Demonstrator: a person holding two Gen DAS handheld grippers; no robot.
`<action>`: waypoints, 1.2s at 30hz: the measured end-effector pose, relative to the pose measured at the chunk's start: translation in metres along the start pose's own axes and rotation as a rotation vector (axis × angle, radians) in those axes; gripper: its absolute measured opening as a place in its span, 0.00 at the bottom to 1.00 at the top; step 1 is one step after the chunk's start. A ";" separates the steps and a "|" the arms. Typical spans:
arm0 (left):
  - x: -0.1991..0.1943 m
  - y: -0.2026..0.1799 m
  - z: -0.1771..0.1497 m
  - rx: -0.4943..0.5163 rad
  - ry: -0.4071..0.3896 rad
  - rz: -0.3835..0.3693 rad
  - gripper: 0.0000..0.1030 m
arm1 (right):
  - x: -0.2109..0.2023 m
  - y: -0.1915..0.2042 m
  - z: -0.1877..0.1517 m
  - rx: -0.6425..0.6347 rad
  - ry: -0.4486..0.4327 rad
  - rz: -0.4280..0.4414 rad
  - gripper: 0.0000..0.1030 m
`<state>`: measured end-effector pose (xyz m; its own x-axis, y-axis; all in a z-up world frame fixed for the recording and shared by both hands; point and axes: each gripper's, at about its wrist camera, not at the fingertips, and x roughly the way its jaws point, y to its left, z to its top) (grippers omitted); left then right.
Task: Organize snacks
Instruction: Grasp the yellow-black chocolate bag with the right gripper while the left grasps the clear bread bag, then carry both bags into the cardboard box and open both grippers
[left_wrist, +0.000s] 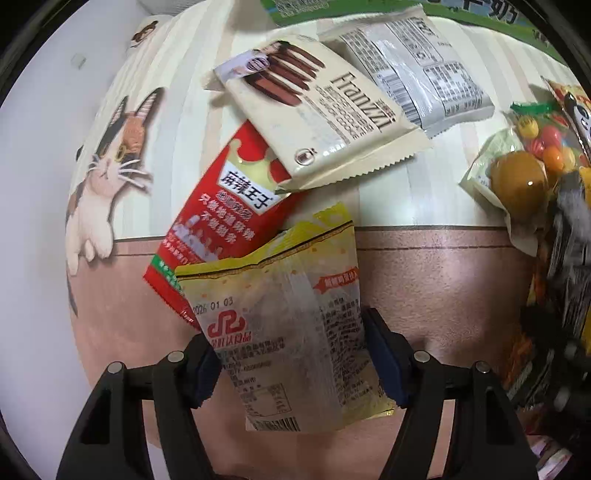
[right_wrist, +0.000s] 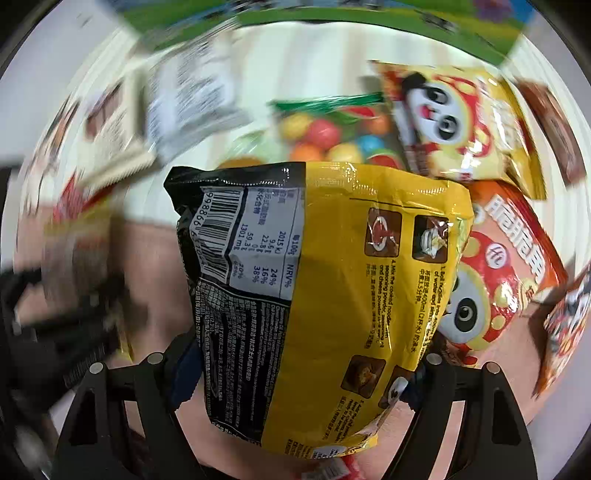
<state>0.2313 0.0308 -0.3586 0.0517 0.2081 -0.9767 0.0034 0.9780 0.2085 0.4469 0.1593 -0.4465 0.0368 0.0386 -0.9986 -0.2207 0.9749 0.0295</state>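
Left gripper (left_wrist: 293, 363) is clamped on a yellow-and-clear snack pouch (left_wrist: 284, 332), blue pads (left_wrist: 384, 363) pressing it from both sides, pouch held up in front of the camera with its printed back and date code facing the lens. Under and behind it on the cat-print tablecloth (left_wrist: 110, 177): a red spicy-strip packet (left_wrist: 221, 229), partly covered by the held pouch at its lower end and by a cream Franzzi cookie pack (left_wrist: 325, 118) at its upper end. Just beyond the Franzzi pack, a grey-white wrapper (left_wrist: 417, 70) lies label side up, overlapped at its near edge. Far right of the left view: a bag of coloured candy balls (left_wrist: 543, 140) and a brown round item (left_wrist: 519, 179) in a clear wrapper, touching each other. Right gripper (right_wrist: 299, 376) is closed on a yellow-and-black noodle packet (right_wrist: 332, 295), back panel with barcode and cooking steps toward the lens; packet fills the centre of the right view. Behind it, a pile: candy balls bag (right_wrist: 328, 136), a yellow panda snack bag (right_wrist: 458, 125) and an orange-red panda snack bag (right_wrist: 506, 266), these two overlapping. Background on the left of the right view is motion-blurred, so details there are unreadable. Green carton (right_wrist: 332, 18) runs along the far edge of the table.
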 end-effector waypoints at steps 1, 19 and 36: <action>0.005 0.000 0.001 -0.006 0.007 -0.008 0.66 | 0.000 0.006 -0.002 -0.028 0.007 -0.005 0.83; 0.037 0.087 0.027 -0.069 0.000 -0.257 0.67 | -0.001 -0.030 -0.047 0.325 0.021 -0.049 0.93; -0.024 0.052 0.021 -0.037 -0.072 -0.171 0.49 | -0.026 -0.043 -0.088 0.314 -0.054 0.017 0.85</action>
<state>0.2515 0.0769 -0.3234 0.1245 0.0383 -0.9915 -0.0189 0.9992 0.0362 0.3698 0.0970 -0.4259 0.0889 0.0592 -0.9943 0.0892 0.9937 0.0671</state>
